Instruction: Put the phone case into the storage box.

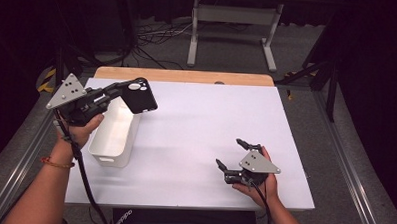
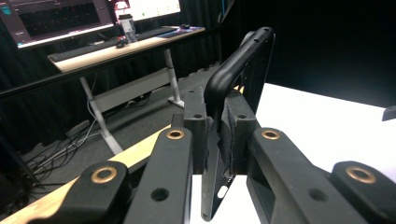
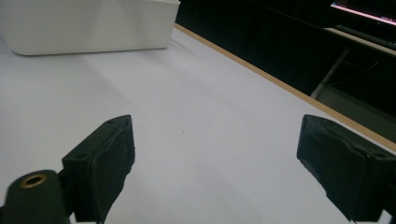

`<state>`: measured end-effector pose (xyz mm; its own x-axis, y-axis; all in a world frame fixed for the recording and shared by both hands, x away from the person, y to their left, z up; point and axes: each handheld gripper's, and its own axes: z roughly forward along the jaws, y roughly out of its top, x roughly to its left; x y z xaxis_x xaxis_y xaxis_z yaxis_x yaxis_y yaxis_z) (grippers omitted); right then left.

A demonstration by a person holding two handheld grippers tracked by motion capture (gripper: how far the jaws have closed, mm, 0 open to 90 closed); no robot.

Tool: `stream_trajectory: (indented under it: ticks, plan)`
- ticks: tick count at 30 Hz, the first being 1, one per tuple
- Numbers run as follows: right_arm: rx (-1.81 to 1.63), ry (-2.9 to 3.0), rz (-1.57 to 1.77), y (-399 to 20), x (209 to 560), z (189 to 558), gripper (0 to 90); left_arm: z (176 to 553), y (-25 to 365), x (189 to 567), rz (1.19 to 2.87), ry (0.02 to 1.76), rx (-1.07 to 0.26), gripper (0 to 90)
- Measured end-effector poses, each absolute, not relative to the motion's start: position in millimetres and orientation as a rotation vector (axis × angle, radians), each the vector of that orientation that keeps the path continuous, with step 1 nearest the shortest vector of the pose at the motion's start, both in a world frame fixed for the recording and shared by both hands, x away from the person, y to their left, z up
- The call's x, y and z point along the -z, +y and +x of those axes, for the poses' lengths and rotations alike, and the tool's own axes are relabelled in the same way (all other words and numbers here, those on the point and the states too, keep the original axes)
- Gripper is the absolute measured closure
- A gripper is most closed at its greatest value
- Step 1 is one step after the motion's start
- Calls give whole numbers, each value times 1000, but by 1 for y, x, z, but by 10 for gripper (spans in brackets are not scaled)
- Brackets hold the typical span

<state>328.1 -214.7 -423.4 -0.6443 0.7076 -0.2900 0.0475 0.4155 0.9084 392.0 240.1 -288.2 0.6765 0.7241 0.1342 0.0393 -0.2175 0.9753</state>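
From above, the left claw holds a black phone case over the white bin. Its own camera shows the pads clamped on the case's edge. The right claw rests wide apart on the surface.

Both grippers black, brass-ringed screw holes on the links, grey triangular top plates with dark holes, black trailing cables. Orange bracelet lower left.
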Motion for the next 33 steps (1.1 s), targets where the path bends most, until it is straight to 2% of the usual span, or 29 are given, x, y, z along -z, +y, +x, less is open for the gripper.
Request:
stream_trajectory:
  ticks: [19, 33]
  plan:
    - [-1247, 1993, 651, -217, 424, 330, 124, 408, 270, 284, 1657, 693, -764, 829]
    - [-1250, 2012, 651, -217, 424, 332, 130, 431, 279, 293, 1708, 734, -817, 829]
